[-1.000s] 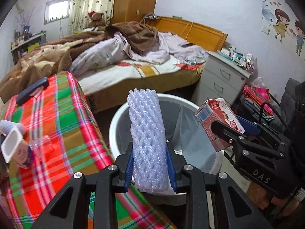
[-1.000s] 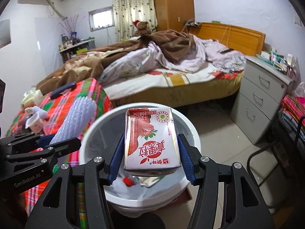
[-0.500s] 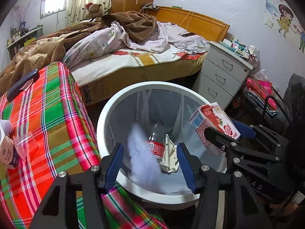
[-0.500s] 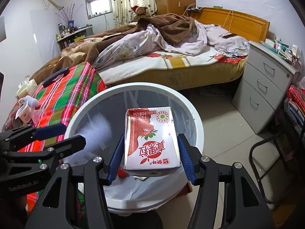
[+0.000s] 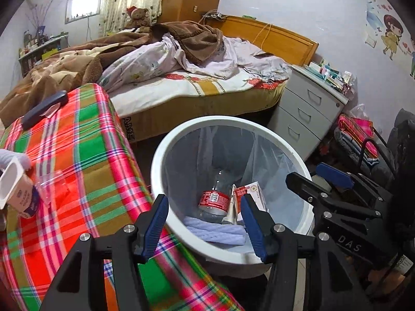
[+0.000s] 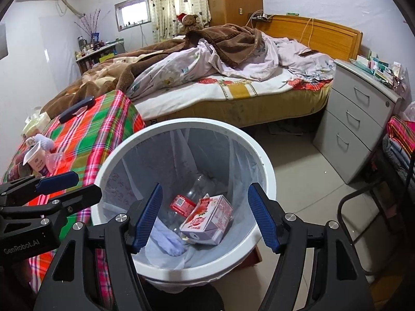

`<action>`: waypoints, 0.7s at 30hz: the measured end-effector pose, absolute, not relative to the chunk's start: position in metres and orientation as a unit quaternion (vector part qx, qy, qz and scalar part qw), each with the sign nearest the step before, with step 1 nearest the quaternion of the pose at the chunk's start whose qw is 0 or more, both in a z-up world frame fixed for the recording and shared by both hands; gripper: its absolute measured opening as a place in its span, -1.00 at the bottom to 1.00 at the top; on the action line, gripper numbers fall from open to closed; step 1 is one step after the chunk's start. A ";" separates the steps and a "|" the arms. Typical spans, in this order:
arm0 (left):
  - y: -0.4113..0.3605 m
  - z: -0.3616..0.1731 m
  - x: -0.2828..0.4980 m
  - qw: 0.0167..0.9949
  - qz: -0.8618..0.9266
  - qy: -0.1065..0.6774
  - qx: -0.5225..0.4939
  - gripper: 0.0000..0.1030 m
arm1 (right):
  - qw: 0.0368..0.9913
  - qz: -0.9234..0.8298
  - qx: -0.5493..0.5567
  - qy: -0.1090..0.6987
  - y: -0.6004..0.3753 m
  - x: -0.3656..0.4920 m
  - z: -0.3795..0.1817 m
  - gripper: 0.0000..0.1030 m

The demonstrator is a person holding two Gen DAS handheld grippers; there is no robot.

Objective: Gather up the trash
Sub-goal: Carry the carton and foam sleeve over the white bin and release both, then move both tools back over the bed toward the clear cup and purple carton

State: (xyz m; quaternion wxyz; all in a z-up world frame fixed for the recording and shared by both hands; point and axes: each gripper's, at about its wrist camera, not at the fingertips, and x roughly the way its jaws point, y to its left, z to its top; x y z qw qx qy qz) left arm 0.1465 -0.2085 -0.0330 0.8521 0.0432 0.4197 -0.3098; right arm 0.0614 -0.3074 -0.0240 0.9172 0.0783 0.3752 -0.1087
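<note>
Both grippers are held empty over the bin [image 6: 262, 160]: left gripper [image 5: 205, 223] parted, right gripper [image 6: 205, 217] opening. The yogurt cup [image 5: 15, 189] is left on the worktop [image 5: 85, 160], nearer the left jaws.

The bench [image 5: 85, 155] has a bright checked cloth [image 6: 88, 140] in red, green and orange. A small white cup [image 5: 15, 189] with a purple label lies tipped on it, near the edge. A crinkly bit of clear plastic [image 5: 49, 184] lies just beside the cup. A long dark thing [image 5: 44, 108] lies at the far end. The white trash bin [image 6: 262, 160] stands on the floor [image 6: 298, 160], right next to the bench.
</note>
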 end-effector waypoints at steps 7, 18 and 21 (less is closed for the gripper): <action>-0.178 -0.024 0.137 0.865 -0.289 0.410 0.032 0.11 | 0.925 -0.100 0.076 0.359 -0.294 0.059 -0.015 0.36; -0.113 -0.006 0.120 0.885 -0.254 0.390 0.000 0.11 | 0.935 -0.070 0.060 0.342 -0.255 0.058 -0.005 0.36; -0.095 -0.002 0.115 0.893 -0.238 0.383 -0.004 0.11 | 0.938 -0.058 0.056 0.337 -0.244 0.059 -0.003 0.36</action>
